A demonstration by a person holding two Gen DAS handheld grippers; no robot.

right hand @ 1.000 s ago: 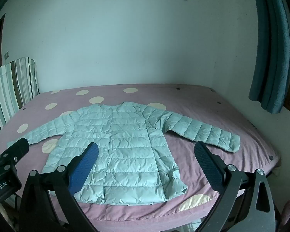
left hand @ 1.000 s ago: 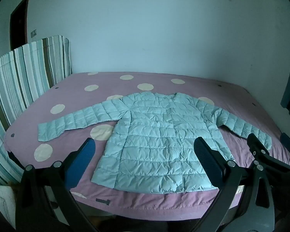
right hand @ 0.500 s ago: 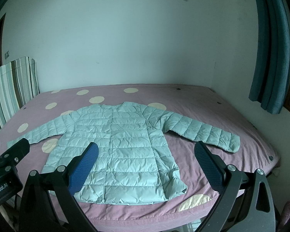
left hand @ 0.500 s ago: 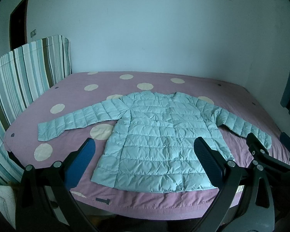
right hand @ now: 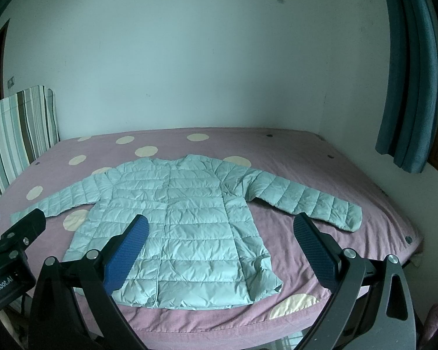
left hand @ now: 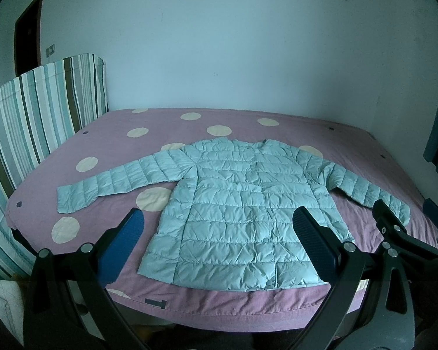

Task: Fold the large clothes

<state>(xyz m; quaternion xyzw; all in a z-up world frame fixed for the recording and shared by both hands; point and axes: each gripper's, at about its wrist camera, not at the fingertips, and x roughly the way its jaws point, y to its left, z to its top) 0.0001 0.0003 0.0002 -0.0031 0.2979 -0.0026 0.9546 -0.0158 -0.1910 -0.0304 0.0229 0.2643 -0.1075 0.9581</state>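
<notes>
Two hand-held black grippers with blue-padded fingers hover at the near edge of a bed, both with their fingers spread wide apart and gripping nothing. A pale mint-green quilted puffer jacket lies flat and front-up at the centre of the frame on a mauve bedsheet dotted with cream circles, its front closed, both sleeves stretched out to either side and its hem near the sheet's front edge. Seen from the left wrist camera, the left gripper frames the jacket's lower half at the bottom of the picture, while the right gripper juts in at the lower right, just in front of the jacket's right-hand cuff. From the right wrist camera, the right gripper straddles the jacket's hem and the sleeve extending toward the right of the frame, and the left gripper, marked "GenRobot.AI", appears at the lower left edge. A striped headboard in teal, white and brown stands at the left of the frame, and a dark teal curtain hangs at the upper right against a plain pale wall.
</notes>
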